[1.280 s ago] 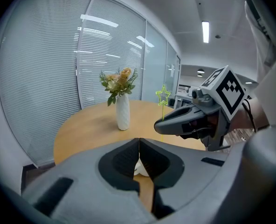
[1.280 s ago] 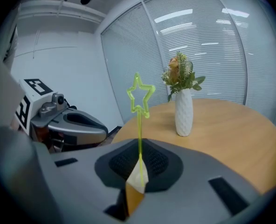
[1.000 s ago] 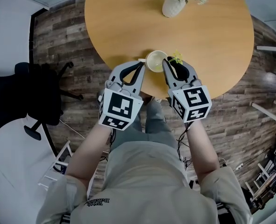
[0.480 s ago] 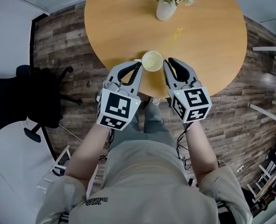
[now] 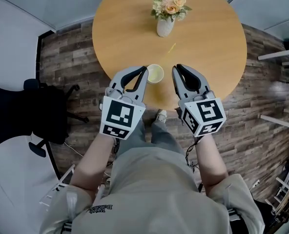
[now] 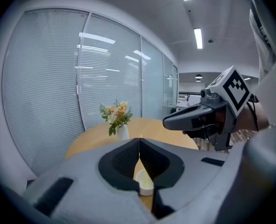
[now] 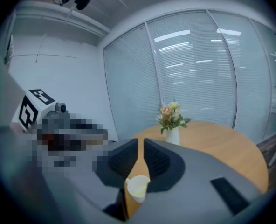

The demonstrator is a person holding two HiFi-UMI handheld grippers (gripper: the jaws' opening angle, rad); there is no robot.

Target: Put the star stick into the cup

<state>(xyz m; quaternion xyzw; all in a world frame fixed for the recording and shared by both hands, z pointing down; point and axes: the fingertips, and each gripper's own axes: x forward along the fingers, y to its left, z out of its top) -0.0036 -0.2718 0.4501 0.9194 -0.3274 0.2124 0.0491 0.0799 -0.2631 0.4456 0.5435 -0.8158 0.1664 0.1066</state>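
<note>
A thin yellow star stick (image 5: 171, 48) lies flat on the round wooden table (image 5: 213, 38), between the flower vase and the cup. The pale cup (image 5: 154, 73) stands near the table's front edge; it shows low between the jaws in both gripper views (image 6: 145, 183) (image 7: 138, 188), with a yellowish streak inside that I cannot identify. My left gripper (image 5: 145, 69) (image 6: 139, 140) is shut and holds nothing, its tip just left of the cup. My right gripper (image 5: 175, 68) (image 7: 143, 141) is shut and holds nothing, just right of the cup. The stick is far beyond both tips.
A white vase of flowers (image 5: 165, 14) (image 6: 122, 132) (image 7: 172, 135) stands at the table's far side. A black office chair (image 5: 17, 113) is on the floor at the left, white furniture (image 5: 281, 87) at the right. Glass walls with blinds stand behind the table.
One second ago the yellow stick was beside the right gripper's tip by the cup; now it lies farther off, near the vase. The head view has pulled back. Both grippers stayed shut beside the cup.
</note>
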